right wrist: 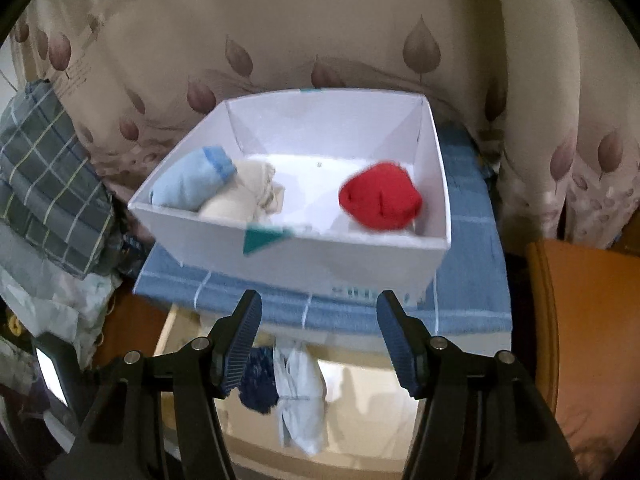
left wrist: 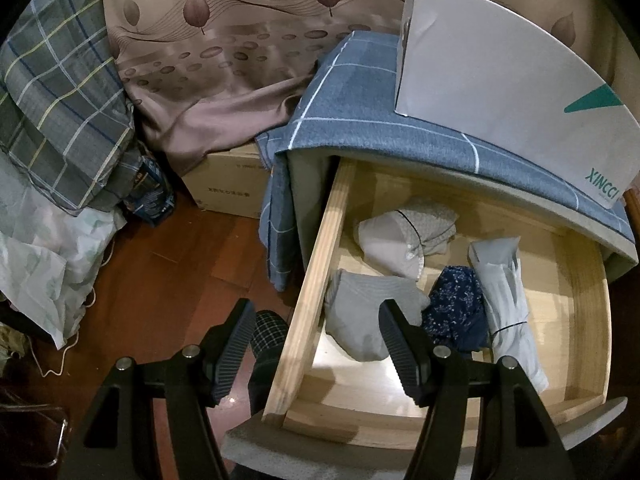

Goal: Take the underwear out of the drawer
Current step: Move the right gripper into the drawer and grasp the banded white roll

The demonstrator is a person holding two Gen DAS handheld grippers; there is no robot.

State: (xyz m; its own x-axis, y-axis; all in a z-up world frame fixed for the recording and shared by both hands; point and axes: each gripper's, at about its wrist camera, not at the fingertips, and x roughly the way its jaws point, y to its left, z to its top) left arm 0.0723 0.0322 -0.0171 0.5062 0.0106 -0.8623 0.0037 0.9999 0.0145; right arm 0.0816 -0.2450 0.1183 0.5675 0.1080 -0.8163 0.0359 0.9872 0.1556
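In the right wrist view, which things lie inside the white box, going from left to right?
Inside the white box: light blue roll → cream roll → red roll. The first two touch; the red one lies apart.

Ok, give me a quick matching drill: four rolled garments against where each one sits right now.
Things:
1. red bundle
2. light blue roll
3. navy patterned piece
4. grey roll

Places:
A. drawer, nearest its left wall
B. white box, right side
C. drawer, middle
D. white box, left side

Pairs: 1-B, 2-D, 3-C, 4-A
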